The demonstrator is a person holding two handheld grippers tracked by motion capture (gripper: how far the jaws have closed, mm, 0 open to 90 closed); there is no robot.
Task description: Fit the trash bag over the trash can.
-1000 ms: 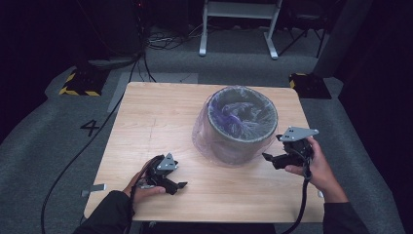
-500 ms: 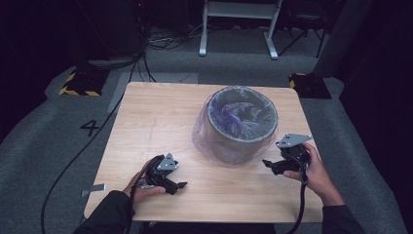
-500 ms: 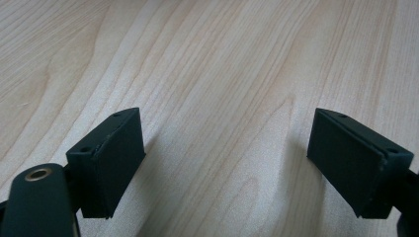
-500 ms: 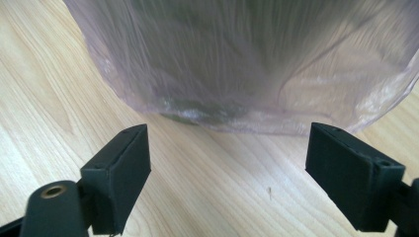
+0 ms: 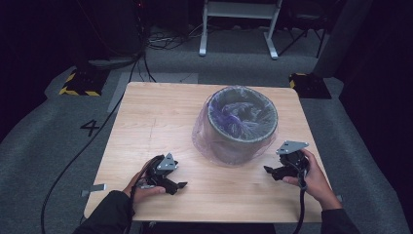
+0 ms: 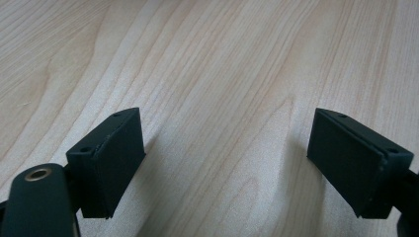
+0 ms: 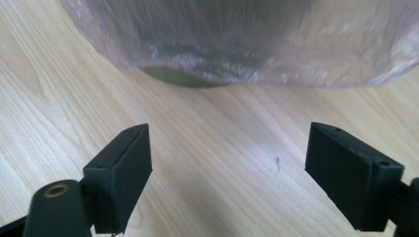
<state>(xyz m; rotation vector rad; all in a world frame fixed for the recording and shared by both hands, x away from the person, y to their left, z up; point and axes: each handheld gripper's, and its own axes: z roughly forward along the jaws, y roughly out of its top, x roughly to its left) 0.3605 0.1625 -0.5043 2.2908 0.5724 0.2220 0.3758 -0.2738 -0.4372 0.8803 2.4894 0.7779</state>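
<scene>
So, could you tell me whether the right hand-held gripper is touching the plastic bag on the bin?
Apart. The right gripper view shows bare wood between the open right hand-held gripper and the plastic bag hanging over the bin.

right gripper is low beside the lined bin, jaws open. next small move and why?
Probably ease the right gripper forward to the loose bag skirt hanging over the bin. Its jaws stand open with bare table between them, short of the plastic; the left gripper is open too.

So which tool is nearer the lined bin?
Right. The right tool sits just beside the lined bin, open; the left tool rests farther off, near the table's front edge.
</scene>
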